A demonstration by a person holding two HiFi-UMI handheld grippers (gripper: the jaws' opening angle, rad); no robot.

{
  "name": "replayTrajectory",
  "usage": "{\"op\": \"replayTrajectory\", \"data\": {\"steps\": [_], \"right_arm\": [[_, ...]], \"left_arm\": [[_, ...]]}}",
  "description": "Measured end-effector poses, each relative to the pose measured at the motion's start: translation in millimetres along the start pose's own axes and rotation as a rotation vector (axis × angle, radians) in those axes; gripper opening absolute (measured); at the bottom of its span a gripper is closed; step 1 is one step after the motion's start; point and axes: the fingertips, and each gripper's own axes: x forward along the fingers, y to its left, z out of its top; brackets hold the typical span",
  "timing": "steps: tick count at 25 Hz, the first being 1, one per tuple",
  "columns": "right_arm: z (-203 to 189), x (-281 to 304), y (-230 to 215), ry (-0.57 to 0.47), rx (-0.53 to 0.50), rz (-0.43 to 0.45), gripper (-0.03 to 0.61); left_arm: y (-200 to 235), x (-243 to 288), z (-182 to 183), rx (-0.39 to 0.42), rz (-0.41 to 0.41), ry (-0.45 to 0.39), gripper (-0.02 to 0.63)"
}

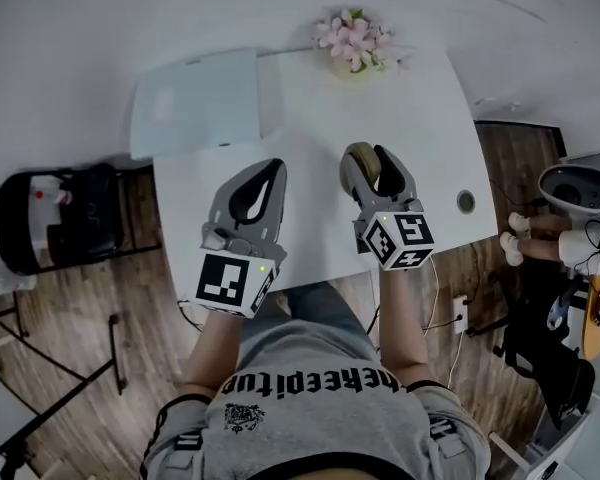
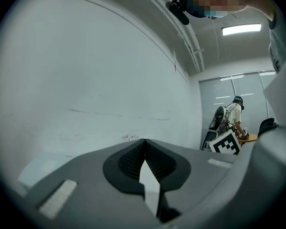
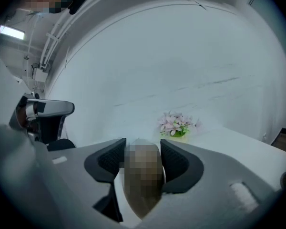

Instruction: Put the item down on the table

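Observation:
A brownish-olive rounded item (image 1: 362, 166) sits between the jaws of my right gripper (image 1: 372, 157), which is shut on it and held above the middle of the white table (image 1: 310, 238). In the right gripper view the item (image 3: 143, 185) fills the gap between the two dark pads (image 3: 174, 161), and a mosaic patch covers most of it. My left gripper (image 1: 276, 166) hovers over the table's left part with its jaws shut and nothing in them. In the left gripper view its tips (image 2: 144, 142) meet against a plain white wall.
A pot of pink flowers (image 1: 355, 40) stands at the table's far edge. A white flat box (image 1: 195, 103) lies at the far left corner. A cable hole (image 1: 466, 202) is near the right edge. A black chair (image 1: 50, 218) stands left of the table, and a person works in the background (image 2: 236, 116).

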Motion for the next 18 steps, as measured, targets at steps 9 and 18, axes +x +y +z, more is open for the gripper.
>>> {"op": "replayTrajectory", "data": {"steps": [9,18], "right_arm": [[-15,48,1,0.044,-0.017,0.078,0.222],[-19,62,5,0.062,-0.036,0.125,0.222]], "left_arm": [[13,7,-8,-0.014,0.068,0.013,0.012],[29,12,-9,-0.019,0.104,0.015,0.012]]}}
